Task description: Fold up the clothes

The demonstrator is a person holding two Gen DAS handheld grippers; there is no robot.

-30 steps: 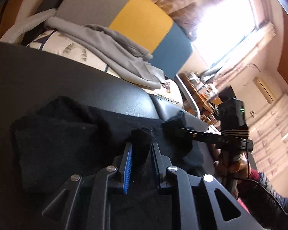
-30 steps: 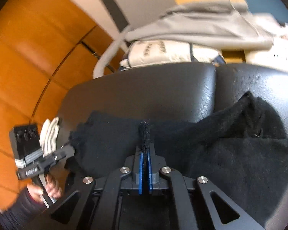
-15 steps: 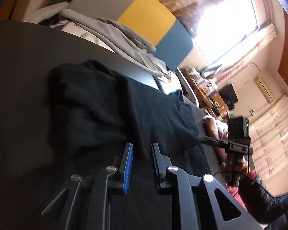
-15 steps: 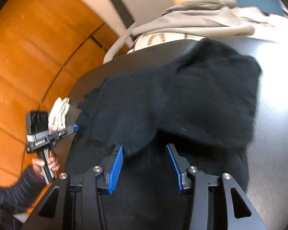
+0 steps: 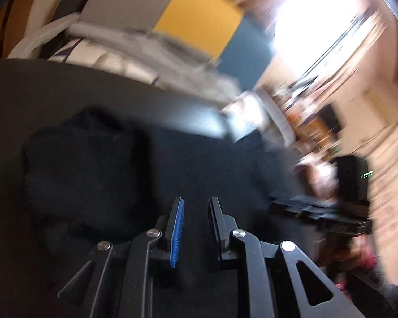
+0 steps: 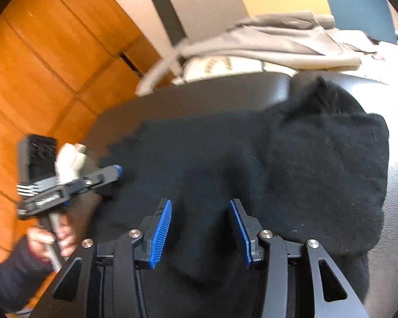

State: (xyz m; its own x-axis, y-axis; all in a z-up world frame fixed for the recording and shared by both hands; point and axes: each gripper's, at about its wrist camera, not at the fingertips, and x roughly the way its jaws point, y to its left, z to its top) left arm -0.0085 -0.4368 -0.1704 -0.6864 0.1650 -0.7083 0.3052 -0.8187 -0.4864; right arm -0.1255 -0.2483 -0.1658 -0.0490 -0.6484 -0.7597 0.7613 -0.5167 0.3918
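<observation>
A black knit garment (image 6: pixel 291 164) lies spread on a black leather seat (image 6: pixel 199 98), with one part folded over on the right. It also shows in the blurred left wrist view (image 5: pixel 98 164). My right gripper (image 6: pixel 200 204) is open just above the garment's near edge and holds nothing. My left gripper (image 5: pixel 195 201) is open with a narrow gap and empty, over the cloth. In the right wrist view the left gripper (image 6: pixel 116 171) sits at the garment's left edge. In the left wrist view the right gripper (image 5: pixel 276 201) is a blurred shape at the right.
A grey garment (image 6: pixel 278 42) and a white printed cushion (image 6: pixel 225 66) lie behind the seat. A grey, yellow and blue panel (image 5: pixel 199 23) stands at the back. Orange wooden panelling (image 6: pixel 39 66) runs along the left. A bright window (image 5: pixel 318 16) and cluttered shelves are on the right.
A second ago both grippers pinched raised folds of the black garment. Both have let go and opened. The cloth now lies folded over, and the left view is moving fast.
</observation>
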